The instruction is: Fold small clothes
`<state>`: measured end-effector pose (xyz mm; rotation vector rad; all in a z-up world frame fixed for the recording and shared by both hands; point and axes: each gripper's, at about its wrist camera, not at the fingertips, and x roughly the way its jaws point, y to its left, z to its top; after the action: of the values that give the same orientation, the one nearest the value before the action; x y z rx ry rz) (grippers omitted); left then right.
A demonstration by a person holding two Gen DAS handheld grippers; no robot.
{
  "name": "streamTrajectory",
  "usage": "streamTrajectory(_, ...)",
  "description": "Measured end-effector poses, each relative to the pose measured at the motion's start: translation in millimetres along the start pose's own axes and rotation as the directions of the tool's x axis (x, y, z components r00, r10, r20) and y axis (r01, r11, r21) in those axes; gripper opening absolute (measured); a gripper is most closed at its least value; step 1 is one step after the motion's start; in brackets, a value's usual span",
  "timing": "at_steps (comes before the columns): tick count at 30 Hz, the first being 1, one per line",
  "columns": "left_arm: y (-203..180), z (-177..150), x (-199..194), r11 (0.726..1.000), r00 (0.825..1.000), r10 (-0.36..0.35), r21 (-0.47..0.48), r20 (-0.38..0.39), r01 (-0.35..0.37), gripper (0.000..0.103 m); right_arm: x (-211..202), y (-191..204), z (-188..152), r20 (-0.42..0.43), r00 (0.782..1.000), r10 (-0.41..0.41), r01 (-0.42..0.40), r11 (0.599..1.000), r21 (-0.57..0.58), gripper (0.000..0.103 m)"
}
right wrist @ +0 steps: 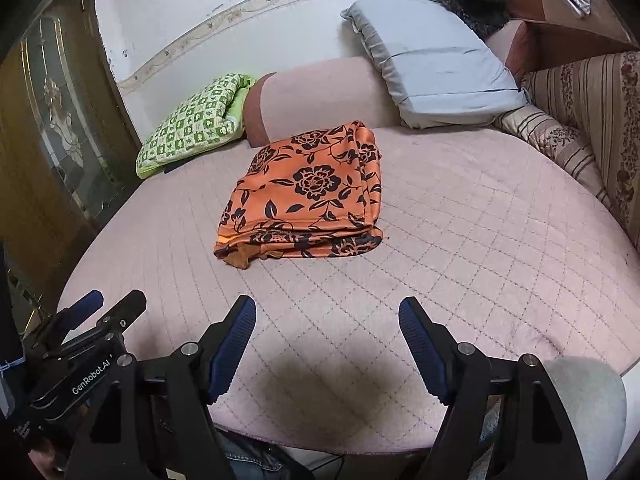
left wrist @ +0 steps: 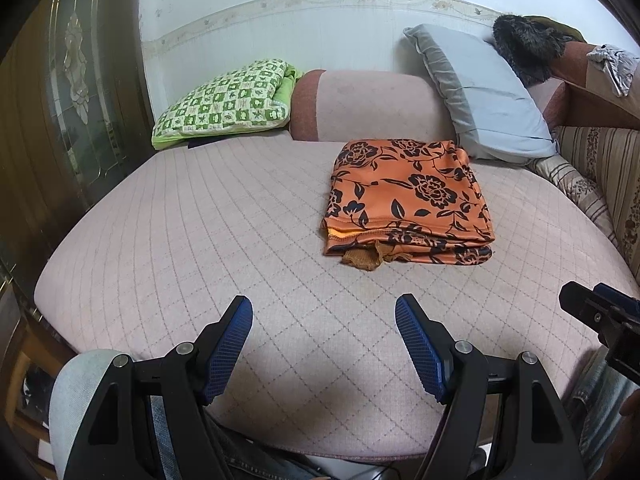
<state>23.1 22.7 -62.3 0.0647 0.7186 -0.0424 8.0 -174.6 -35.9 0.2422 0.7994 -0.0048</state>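
Note:
An orange garment with black flowers (left wrist: 408, 202) lies folded into a thick rectangle on the pink quilted sofa seat (left wrist: 200, 220). It also shows in the right wrist view (right wrist: 308, 196). A brown lace edge (left wrist: 362, 258) sticks out at its near side. My left gripper (left wrist: 324, 320) is open and empty, held above the seat's near edge, apart from the garment. My right gripper (right wrist: 328, 320) is open and empty too, near the front edge. The right gripper's tip (left wrist: 600, 312) shows at the right of the left wrist view. The left gripper (right wrist: 92, 320) shows at the left of the right wrist view.
A green checked folded cloth (left wrist: 228, 102) lies at the back left. A pale blue pillow (left wrist: 484, 92) leans at the back right, with a dark furry item (left wrist: 524, 46) behind it. A striped floral cushion (right wrist: 580, 120) lines the right side. A wooden glass door (left wrist: 68, 100) stands left.

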Motion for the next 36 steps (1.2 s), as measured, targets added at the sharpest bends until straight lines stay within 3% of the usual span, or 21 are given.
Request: streamTrajectory(36, -3.7, -1.5, -3.8, 1.000, 1.000, 0.002, -0.008, 0.008, -0.002, 0.074, -1.1, 1.9, 1.3, 0.007, 1.000, -0.011, 0.011, 0.999, -0.031, 0.076)
